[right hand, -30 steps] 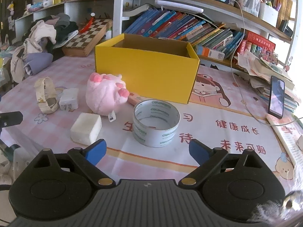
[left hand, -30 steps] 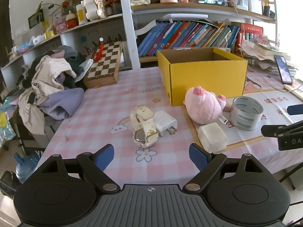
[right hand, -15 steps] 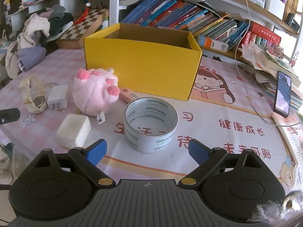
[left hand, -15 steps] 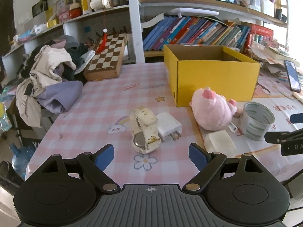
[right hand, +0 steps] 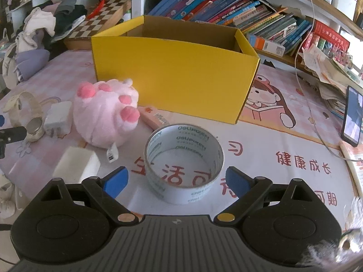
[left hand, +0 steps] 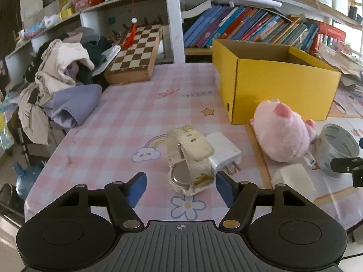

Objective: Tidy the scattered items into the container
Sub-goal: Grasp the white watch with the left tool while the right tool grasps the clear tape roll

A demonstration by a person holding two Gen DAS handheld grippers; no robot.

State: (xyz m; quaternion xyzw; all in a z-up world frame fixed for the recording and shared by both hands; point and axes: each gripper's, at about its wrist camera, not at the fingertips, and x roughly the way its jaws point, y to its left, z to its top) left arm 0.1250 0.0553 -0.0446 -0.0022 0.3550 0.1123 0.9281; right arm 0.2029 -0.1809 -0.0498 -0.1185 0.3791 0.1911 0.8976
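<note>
An open yellow cardboard box (left hand: 279, 90) (right hand: 179, 72) stands on the pink checked table. My left gripper (left hand: 181, 187) is open, its fingertips either side of a cream wristwatch (left hand: 189, 158). A white charger plug (left hand: 224, 154) lies just beyond it. My right gripper (right hand: 175, 180) is open, its fingertips flanking a roll of clear tape (right hand: 183, 161). A pink plush toy (right hand: 105, 113) (left hand: 281, 133), a white block (right hand: 77, 165) (left hand: 292, 179) and a small pink flat pack (right hand: 154, 117) lie in front of the box.
A chessboard (left hand: 133, 54) and a pile of clothes (left hand: 59, 83) sit at the table's far left. Bookshelves (left hand: 249, 29) stand behind the box. A phone (right hand: 352, 115) and stacked papers (right hand: 331, 77) lie at the right. The table's near edge is close to both grippers.
Both grippers have moved forward and down. The left now brackets the watch. The right now brackets the tape roll. No object has moved.
</note>
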